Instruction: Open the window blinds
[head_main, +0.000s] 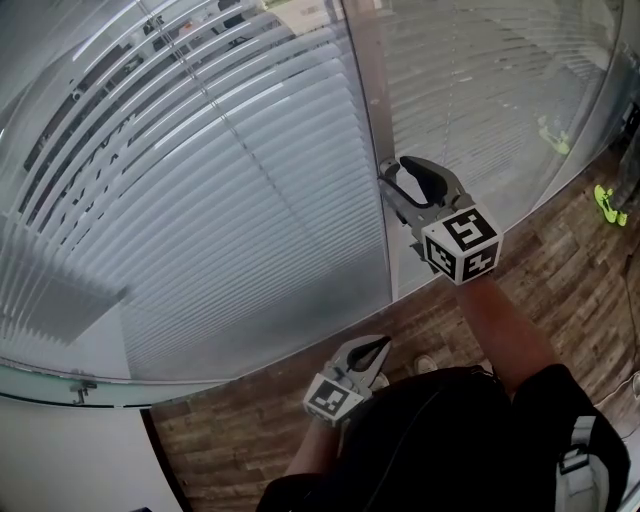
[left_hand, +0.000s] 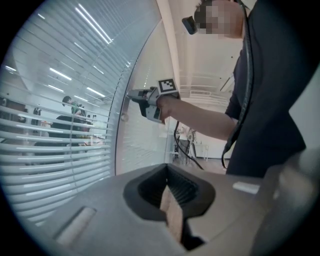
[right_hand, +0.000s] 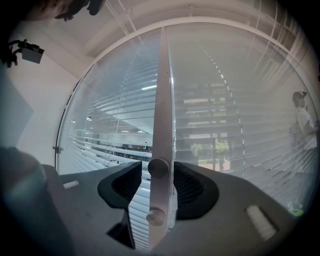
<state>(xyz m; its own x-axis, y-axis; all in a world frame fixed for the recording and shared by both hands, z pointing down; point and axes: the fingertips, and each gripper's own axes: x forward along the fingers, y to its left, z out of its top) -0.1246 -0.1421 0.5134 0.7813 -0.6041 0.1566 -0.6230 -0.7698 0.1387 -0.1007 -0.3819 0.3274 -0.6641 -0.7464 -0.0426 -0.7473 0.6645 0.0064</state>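
Note:
White slatted window blinds (head_main: 230, 200) hang behind curved glass on both sides of a vertical metal post (head_main: 370, 100). My right gripper (head_main: 390, 172) reaches level to that post. In the right gripper view a round knob (right_hand: 158, 167) on the post (right_hand: 162, 100) sits between the jaws of the right gripper (right_hand: 157, 186). A small gap shows on each side, so the gripper is open. A second knob (right_hand: 155, 216) lies below it. My left gripper (head_main: 380, 345) hangs low near my body, shut and empty, and in the left gripper view (left_hand: 172, 200) it looks along the glass at the right gripper (left_hand: 131, 94).
Wood-pattern floor (head_main: 560, 260) runs along the foot of the glass. Bright green objects (head_main: 607, 203) lie at the right edge. A white wall with a small bracket (head_main: 80, 385) stands at the lower left. A person (right_hand: 302, 120) stands beyond the glass.

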